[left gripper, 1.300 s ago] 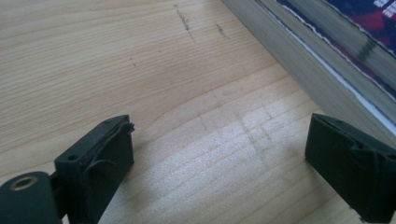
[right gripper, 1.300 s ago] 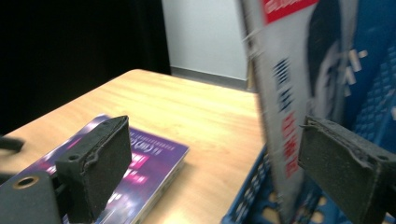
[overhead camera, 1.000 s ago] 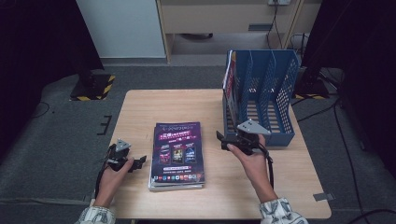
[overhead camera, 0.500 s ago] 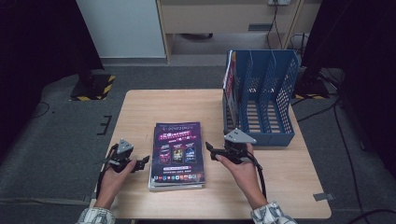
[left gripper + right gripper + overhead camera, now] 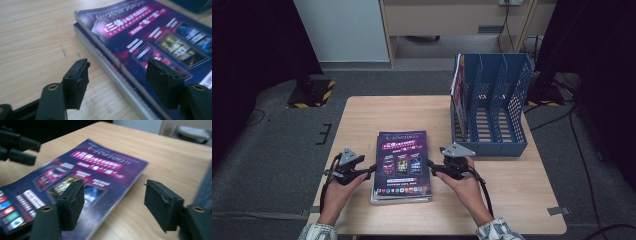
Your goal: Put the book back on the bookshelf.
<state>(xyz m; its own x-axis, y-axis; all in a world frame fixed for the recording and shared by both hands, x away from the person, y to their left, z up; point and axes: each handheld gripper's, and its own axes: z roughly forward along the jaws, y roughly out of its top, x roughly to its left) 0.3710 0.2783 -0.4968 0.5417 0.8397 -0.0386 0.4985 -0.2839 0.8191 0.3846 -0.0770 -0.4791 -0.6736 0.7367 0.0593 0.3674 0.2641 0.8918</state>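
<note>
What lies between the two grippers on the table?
In the high view, the stack of purple magazines lies between the left gripper and the right gripper, each at a side edge.

We list one light wooden table [image 5: 377,112], rectangular, with pale grain and a few faint dark scuffs beside the magazines in the left gripper view. It stands on grey carpeted floor [image 5: 277,150]. Directly on it we record:

- A short stack of magazines [image 5: 402,165], purple glossy cover uppermost, lying flat near the front edge at the middle; the top copy sits slightly askew on the one beneath.
- A blue plastic file rack [image 5: 492,110], upright at the right rear, well apart from the stack, with a magazine [image 5: 457,80] standing in its leftmost slot.
</note>
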